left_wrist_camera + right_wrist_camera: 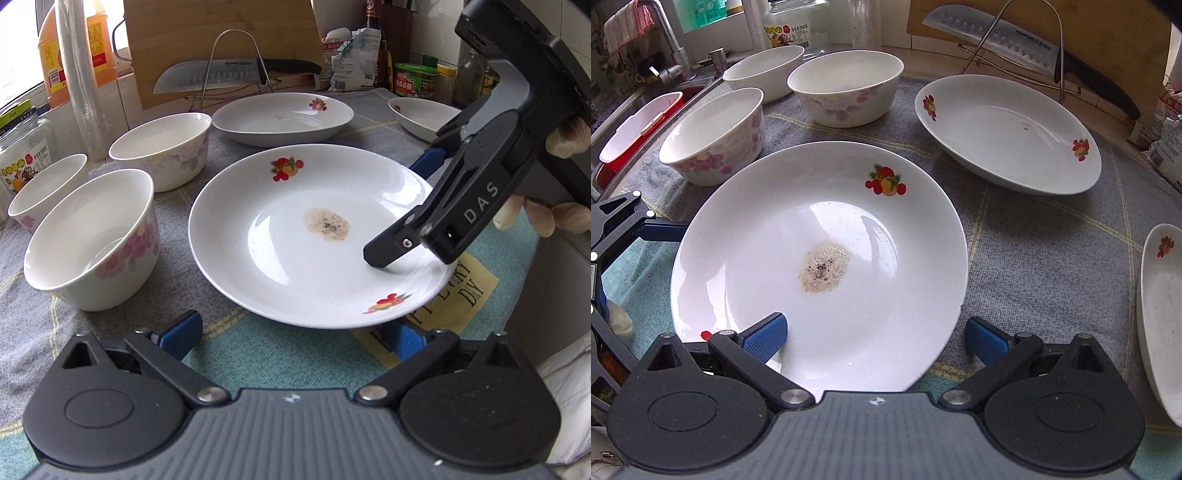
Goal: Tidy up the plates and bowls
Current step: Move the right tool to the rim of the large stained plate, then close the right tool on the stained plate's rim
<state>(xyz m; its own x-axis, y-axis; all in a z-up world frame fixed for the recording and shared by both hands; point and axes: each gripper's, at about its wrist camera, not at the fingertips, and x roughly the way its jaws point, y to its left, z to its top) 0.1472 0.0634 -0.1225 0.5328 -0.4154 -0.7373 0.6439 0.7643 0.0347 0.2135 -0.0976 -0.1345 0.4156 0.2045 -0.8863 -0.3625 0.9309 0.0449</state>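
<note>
Altogether 3 bowls and 3 plates sit on the grey checked cloth [1034, 236]. The bowls are white with pink flowers: a near bowl [92, 240], a middle bowl [162, 149] and a far-left bowl [46, 192], grouped close together at the left edge of the cloth. Of the plates, the stained plate [295, 236] lies nearest, a brown patch at its centre; a deep plate [282, 116] lies behind it, apart from it; a third plate [1161, 317] lies off to the right, only partly in view. The right gripper [875, 338] has its jaws spread wide across the stained plate's rim, one blue finger over the inner surface, the other outside the edge, not closed on it. The left gripper [295, 332] also stands wide open at the plate's near rim, holding nothing. Bare cloth shows between the stained plate and the third plate. A knife [229, 74] leans on a wire rack [236, 66] against the cutting board [221, 48] behind.
</note>
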